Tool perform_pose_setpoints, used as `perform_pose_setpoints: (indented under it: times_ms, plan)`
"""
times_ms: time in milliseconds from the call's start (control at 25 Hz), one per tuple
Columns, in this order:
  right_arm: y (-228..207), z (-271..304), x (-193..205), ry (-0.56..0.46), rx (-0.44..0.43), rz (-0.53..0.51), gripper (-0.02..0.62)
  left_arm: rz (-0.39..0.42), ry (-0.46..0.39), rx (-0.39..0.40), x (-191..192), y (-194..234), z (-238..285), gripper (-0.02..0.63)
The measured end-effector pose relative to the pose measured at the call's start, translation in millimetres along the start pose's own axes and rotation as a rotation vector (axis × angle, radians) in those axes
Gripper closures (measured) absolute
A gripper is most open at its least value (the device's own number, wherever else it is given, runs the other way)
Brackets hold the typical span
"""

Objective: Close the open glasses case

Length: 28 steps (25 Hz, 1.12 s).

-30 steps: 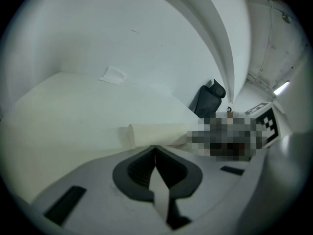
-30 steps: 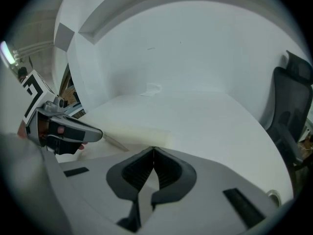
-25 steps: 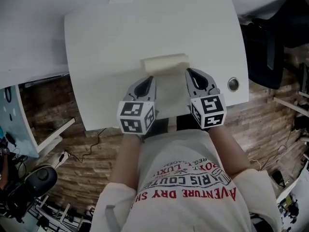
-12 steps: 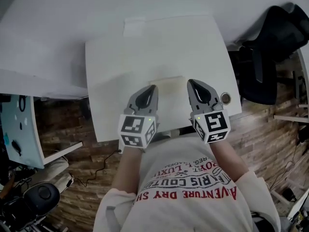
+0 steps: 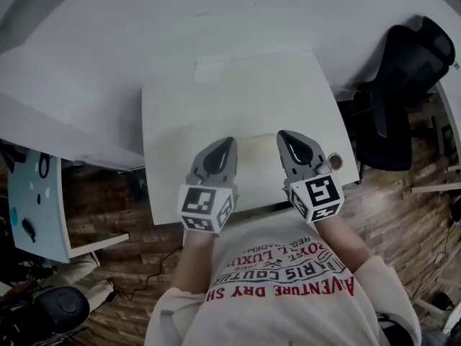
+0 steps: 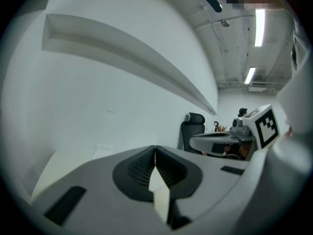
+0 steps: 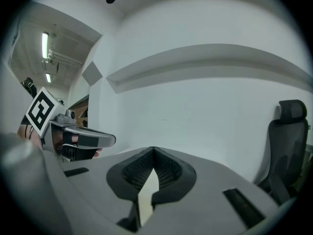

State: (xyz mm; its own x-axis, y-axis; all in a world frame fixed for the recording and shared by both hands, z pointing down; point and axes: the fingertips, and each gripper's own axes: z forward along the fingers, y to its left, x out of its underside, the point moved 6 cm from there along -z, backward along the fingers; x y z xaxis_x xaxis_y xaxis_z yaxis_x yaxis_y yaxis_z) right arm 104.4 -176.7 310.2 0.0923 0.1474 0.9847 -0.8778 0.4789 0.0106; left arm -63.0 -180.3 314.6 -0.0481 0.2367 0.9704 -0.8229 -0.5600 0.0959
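The glasses case point(image 5: 256, 148) is a pale cream box lying on the white table point(image 5: 180, 121), faint against it; I cannot tell how its lid stands. My left gripper point(image 5: 227, 144) hangs at the case's left end and my right gripper point(image 5: 284, 137) at its right end. Both are shut, with nothing held. In the left gripper view the left gripper point(image 6: 155, 150) points up at a white wall, ribbed pads meeting. The right gripper point(image 7: 153, 151) shows the same, and the case is out of both gripper views.
A black office chair point(image 5: 403, 85) stands just right of the table, also seen as the chair point(image 7: 288, 146). A round cable hole point(image 5: 336, 162) sits at the table's near right corner. A white sheet point(image 5: 216, 69) lies at the far edge. A white shelf unit point(image 5: 36, 193) stands left on the wood floor.
The head view has pulled back and turned, so the table and case look smaller. Both grippers stay shut at either end of the case and have come back slightly toward me.
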Motion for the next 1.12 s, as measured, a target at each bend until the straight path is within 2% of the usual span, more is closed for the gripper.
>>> perform_pose_setpoints:
  times_ms: [640,1120]
  plan:
    - [13,-5,5,0.031,0.025,-0.011,0.584,0.008,-0.032,0.011,-5,-2,-8,0.598]
    - [20,-7,14,0.052,0.027,-0.001,0.583,-0.014,-0.041,-0.021,-1,2,-13,0.598]
